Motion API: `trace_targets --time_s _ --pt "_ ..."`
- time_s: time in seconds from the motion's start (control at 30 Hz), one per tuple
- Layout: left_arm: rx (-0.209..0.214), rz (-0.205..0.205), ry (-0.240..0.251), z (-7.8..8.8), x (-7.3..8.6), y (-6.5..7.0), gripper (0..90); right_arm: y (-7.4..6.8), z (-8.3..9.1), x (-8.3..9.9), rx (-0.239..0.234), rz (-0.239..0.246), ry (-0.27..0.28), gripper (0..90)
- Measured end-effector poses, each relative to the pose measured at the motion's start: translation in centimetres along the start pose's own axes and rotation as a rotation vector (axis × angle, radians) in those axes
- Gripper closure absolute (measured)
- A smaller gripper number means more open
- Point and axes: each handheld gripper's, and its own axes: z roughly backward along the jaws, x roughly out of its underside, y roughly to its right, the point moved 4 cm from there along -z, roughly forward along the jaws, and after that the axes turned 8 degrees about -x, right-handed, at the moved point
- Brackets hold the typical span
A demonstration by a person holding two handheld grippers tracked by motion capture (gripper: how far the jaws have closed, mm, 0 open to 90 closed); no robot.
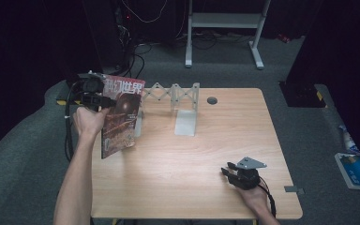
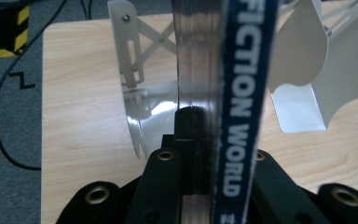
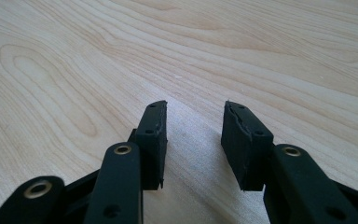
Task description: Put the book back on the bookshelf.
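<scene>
The step in hand looks like carrying a magazine (image 1: 121, 117) to the expanding white book rack (image 1: 176, 96) at the back of the wooden table (image 1: 187, 173). The left gripper (image 1: 104, 100) is clamped tight on the magazine near its upper edge, holding it upright above the table's left rear corner, its lower edge close to the tabletop and its cover facing the person. In the left gripper view the spine (image 2: 242, 102) (blue, with "FICTION WORLD" in white) runs straight up between the black jaws, and the rack's white end plates (image 2: 127, 51) stand just beyond it on either side.

Judging from that, the next move calls for lining the magazine up with a gap between two plates and lowering it in on edge, keeping it vertical so it neither catches a plate nor tips the light rack, and only then letting go.

The left forearm (image 1: 77, 178) reaches forward along the table's left edge, wrist raised, the gripper pointing across toward the rack. The right gripper (image 1: 238, 174) rests low over the near right part of the table, well apart from the magazine; its jaws stand apart with nothing between them, bare wood showing in the gap (it seems to be waiting).
</scene>
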Motion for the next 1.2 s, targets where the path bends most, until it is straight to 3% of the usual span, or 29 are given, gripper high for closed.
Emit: trace_targets --time_s 0.27,0.37,0.87,1.2 --pt "-0.015 0.03 0.042 -0.4 -0.1 -0.8 83.6 0.0 0.0 0.0 0.001 -0.002 0.0 60.3" --pt "-0.018 0.02 0.058 -0.6 0.0 -1.0 83.7 0.0 0.0 0.0 0.002 -0.001 0.0 60.2" --pt "-0.022 0.031 0.153 -1.7 -0.4 0.1 83.8 0.0 0.0 0.0 0.007 -0.006 0.002 59.6" --pt "-0.027 0.035 0.182 -2.7 -0.7 0.9 83.8 0.0 0.0 0.0 0.009 -0.002 0.0 59.1"
